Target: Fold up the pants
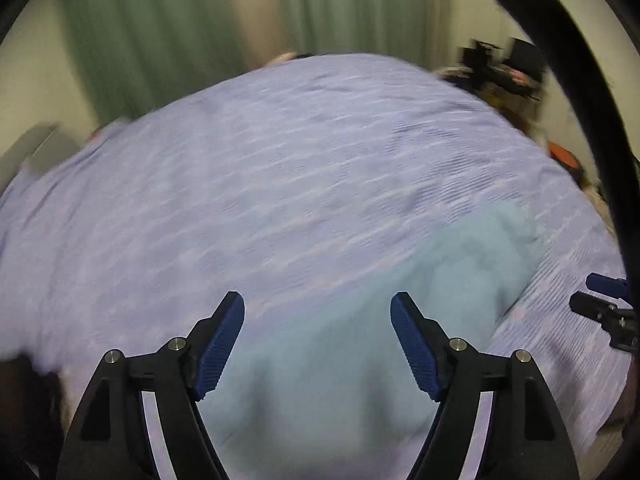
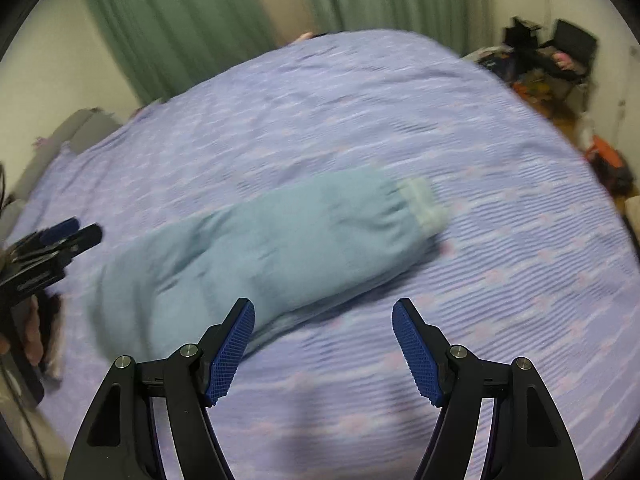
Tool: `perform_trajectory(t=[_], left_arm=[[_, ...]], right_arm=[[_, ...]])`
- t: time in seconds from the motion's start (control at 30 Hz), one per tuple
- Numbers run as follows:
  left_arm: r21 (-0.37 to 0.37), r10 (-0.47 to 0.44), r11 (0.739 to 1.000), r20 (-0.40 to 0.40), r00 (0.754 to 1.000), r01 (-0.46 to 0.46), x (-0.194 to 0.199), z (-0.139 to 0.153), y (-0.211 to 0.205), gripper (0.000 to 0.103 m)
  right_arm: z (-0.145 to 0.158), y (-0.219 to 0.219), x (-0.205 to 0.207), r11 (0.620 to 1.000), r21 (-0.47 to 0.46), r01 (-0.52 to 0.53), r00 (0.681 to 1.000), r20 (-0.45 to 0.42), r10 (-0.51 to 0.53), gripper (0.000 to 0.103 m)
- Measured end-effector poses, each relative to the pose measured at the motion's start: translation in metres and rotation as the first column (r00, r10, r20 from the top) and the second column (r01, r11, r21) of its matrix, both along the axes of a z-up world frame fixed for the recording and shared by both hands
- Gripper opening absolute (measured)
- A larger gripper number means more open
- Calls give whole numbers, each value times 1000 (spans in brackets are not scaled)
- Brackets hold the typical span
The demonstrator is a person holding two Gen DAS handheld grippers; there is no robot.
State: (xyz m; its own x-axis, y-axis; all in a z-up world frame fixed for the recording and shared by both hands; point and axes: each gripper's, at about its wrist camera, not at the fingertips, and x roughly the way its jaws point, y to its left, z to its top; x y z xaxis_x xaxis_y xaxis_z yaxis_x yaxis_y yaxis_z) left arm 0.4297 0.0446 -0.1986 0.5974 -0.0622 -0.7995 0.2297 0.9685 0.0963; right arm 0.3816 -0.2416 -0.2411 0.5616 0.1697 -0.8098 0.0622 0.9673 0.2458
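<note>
Light blue pants lie on the purple bedspread, doubled lengthwise, with a paler cuff or waistband at the far right end. My right gripper is open and empty, above the bedspread just in front of the pants. My left gripper is open and empty, right over the near part of the pants. The left gripper also shows at the left edge of the right wrist view; the right gripper shows at the right edge of the left wrist view. Both views are motion-blurred.
The bed fills most of both views. Green curtains hang behind it. A cluttered desk with dark gear and an orange object stand at the far right. A grey pillow or headboard is at the left.
</note>
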Motion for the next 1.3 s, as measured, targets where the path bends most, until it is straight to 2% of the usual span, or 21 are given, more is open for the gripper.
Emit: perform_trajectory(t=[0.03,0.17,0.2,0.27,0.4,0.47,0.53,0.6,0.67,0.73,0.77,0.93,1.03,1.13,1.2,1.3], left_arm=[[-8,56,998,-29,998,-56,-15,-3,27,75],[-6,182,983,-115,976,-184,-59,-28,84,74],[-22,205,977,-140,969,-211,-65,-36,93,73],[-104,246,958,-185,952,-267,-71,-54,112,70],[-249,326,892,-222,919,-377,-64,-75,136,65],[-337,355,839,-256,899,-427,-56,-88,146,64],[-369,344,823,-282,895,-433,-44,-99,144,64],[-363,324,832,-295,899,-419,-30,-104,144,64],[-369,314,827,-323,893,-424,-16,-116,141,46],[-335,337,830,-338,879,-447,-12,-122,139,39],[-307,349,839,-328,878,-448,-8,-123,138,36],[-222,365,872,-302,881,-437,9,-119,128,32],[-180,351,895,-279,894,-408,13,-121,124,32],[-184,349,895,-282,894,-407,8,-120,132,32],[-192,348,892,-286,893,-409,7,-122,134,32],[-177,343,900,-277,898,-398,11,-123,130,32]], right_arm=[[-3,16,-4,999,19,-41,999,-9,41,72],[-19,79,-14,977,14,-212,976,-44,213,72],[-24,94,-17,966,13,-257,965,-52,258,72],[-34,120,-22,945,16,-328,943,-63,328,72],[-52,145,-23,927,18,-375,921,-105,375,70],[-58,147,-21,931,26,-364,923,-120,365,68],[-62,148,-17,935,22,-354,926,-132,353,66],[-65,148,-13,935,22,-353,926,-134,353,63],[-67,153,-8,934,20,-356,925,-133,355,60],[-71,152,-2,935,23,-355,924,-141,354,55],[-73,151,2,935,28,-354,924,-145,354,53],[-60,149,10,928,53,-368,923,-101,372,50],[-55,153,15,913,53,-406,910,-75,409,50],[-61,155,25,895,54,-442,892,-78,445,50],[-71,158,33,872,80,-483,867,-96,489,50],[-84,162,40,867,114,-485,857,-134,498,51]])
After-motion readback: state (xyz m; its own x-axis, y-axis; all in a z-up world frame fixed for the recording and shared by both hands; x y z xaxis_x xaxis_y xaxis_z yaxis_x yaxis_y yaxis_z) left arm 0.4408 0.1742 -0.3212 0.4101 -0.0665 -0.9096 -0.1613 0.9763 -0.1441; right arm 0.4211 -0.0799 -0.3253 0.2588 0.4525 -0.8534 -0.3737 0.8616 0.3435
